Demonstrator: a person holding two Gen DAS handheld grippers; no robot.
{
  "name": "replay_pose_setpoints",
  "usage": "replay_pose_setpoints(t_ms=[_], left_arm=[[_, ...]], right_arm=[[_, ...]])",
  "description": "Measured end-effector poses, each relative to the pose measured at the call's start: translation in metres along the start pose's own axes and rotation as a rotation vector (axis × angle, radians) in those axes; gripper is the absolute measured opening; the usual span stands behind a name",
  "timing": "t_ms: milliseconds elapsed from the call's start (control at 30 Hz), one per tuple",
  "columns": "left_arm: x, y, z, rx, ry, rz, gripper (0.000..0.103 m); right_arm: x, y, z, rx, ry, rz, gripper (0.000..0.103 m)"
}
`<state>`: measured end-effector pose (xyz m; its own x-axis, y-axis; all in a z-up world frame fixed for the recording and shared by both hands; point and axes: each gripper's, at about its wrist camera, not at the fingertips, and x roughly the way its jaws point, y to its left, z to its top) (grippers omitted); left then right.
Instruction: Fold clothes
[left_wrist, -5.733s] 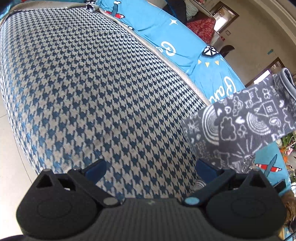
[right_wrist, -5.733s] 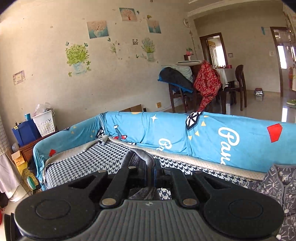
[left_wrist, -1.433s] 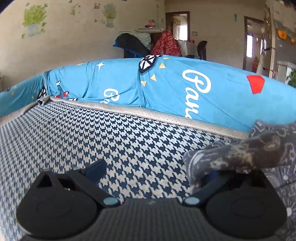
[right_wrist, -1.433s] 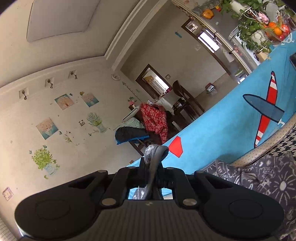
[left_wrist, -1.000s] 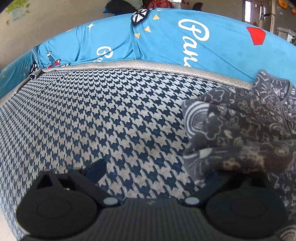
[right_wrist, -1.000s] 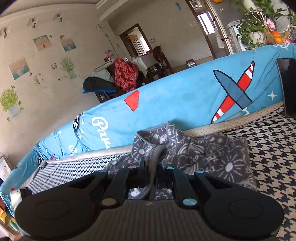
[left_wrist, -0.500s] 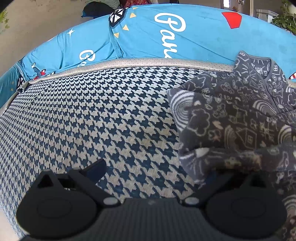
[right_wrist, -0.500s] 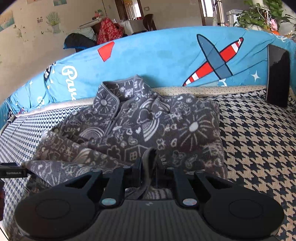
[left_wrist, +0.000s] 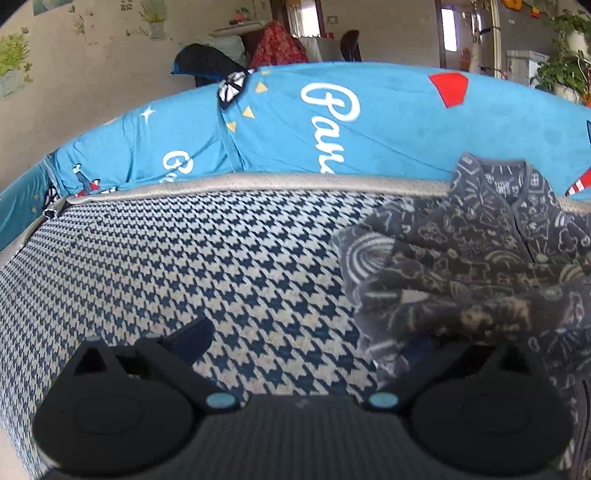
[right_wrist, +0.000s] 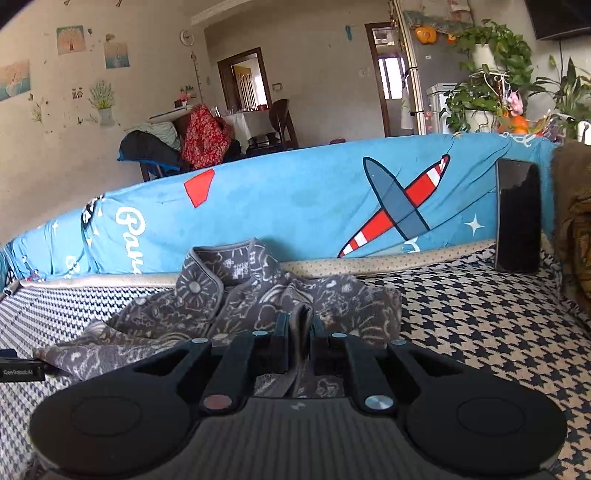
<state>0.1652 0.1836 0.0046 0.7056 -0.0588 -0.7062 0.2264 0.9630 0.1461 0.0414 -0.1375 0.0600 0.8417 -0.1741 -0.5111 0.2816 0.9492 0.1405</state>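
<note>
While rumpled, grey doodle-print fleece jacket (right_wrist: 258, 295) lies half-spread.

The grey doodle-printed fleece jacket (right_wrist: 258, 306) looks soft and fuzzy. The houndstooth woven seat cover (left_wrist: 184, 266) looks coarse; the black plastic grippers' bodies (right_wrist: 299, 424) look matt.

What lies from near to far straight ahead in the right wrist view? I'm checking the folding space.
Right gripper shut on the grey doodle-print fleece top → beige dotted seat edging → blue plane-print sofa cover → dining chairs draped with clothes.
</note>
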Motion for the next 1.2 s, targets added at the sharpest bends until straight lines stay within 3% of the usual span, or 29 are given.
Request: replay_pose_setpoints(t_ms=[67,100,167,233,333,467,633,767,1000,1200], left_arm=[[0.016,-0.003,-0.007,0.048,0.121,-0.028,0.103],[0.019,-0.003,-0.012,0.049,0.139,-0.038,0.103],[0.02,-0.001,-0.018,0.044,0.143,-0.057,0.103],[0.018,0.002,-0.019,0.049,0.141,-0.063,0.103],[0.018,0.008,-0.016,0.021,0.15,-0.059,0.103],[0.012,0.006,-0.018,0.024,0.165,-0.055,0.103],[0.008,0.003,-0.026,0.05,0.192,-0.037,0.103],[0.004,0.014,-0.024,-0.006,0.169,-0.024,0.103],[-0.005,0.044,-0.004,-0.075,0.129,-0.082,0.103],[0.003,0.075,0.016,-0.262,0.125,-0.192,0.103]], right_arm=[[0.013,-0.001,-0.006,-0.031,0.109,-0.033,0.01],[0.021,-0.003,-0.01,-0.033,0.18,-0.045,0.013],[0.028,-0.011,-0.02,0.004,0.226,-0.05,0.014],[0.023,-0.014,-0.019,0.01,0.197,-0.047,0.018],[0.01,-0.016,-0.013,0.022,0.113,-0.08,0.032],[0.001,-0.014,-0.005,0.028,0.039,-0.076,0.034],[0.005,0.007,-0.003,-0.026,0.052,0.011,0.034],[0.012,0.021,-0.005,-0.031,0.071,0.059,0.034],[0.022,0.05,-0.007,-0.041,0.091,0.125,0.034],[0.035,0.076,-0.014,-0.086,0.134,0.171,0.034]])
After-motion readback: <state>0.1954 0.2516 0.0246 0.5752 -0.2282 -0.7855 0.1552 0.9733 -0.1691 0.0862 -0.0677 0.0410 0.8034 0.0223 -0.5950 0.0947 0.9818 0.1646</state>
